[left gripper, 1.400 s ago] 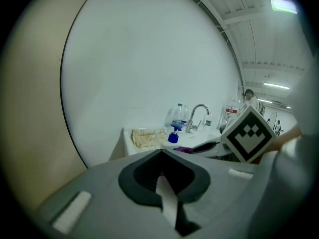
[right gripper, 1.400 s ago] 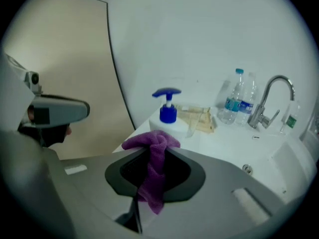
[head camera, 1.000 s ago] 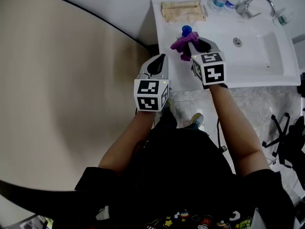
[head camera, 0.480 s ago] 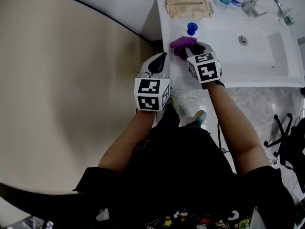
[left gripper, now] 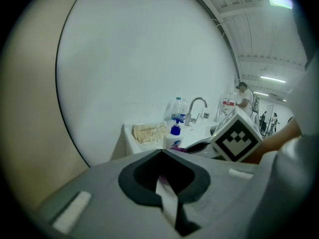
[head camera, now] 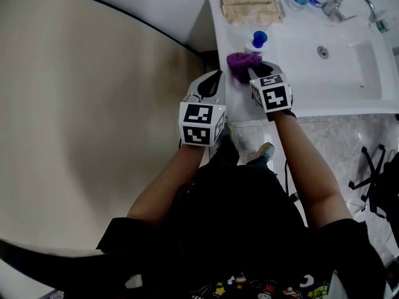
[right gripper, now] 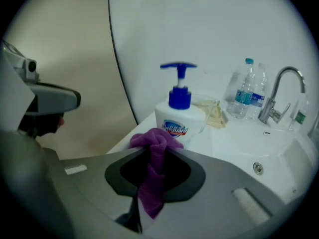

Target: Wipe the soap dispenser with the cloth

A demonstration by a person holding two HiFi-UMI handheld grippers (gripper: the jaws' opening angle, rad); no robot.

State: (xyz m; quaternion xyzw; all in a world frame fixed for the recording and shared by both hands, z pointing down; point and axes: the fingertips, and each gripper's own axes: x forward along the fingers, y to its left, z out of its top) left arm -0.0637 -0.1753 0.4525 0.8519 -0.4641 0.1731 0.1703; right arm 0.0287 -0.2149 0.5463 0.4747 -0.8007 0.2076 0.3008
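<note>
A white soap dispenser [right gripper: 178,114] with a blue pump stands on the left part of the white sink counter [head camera: 293,61]; its blue top [head camera: 259,39] shows in the head view, and the dispenser [left gripper: 173,137] appears small in the left gripper view. My right gripper [right gripper: 149,148] is shut on a purple cloth [right gripper: 152,158], whose bunched end touches the dispenser's lower front. The cloth [head camera: 242,61] lies just before the dispenser in the head view. My left gripper [head camera: 209,87] hangs at the counter's left edge, shut, with nothing in it.
A folded beige towel [head camera: 250,8] lies at the counter's back left. Clear water bottles [right gripper: 247,89] stand beside a chrome faucet [right gripper: 279,94] over the basin with its drain [head camera: 323,51]. A beige wall panel [head camera: 93,104] is on the left.
The right gripper with the purple cloth has slid back and down from the dispenser's top to its lower front. The left gripper has stayed by the counter's edge.
</note>
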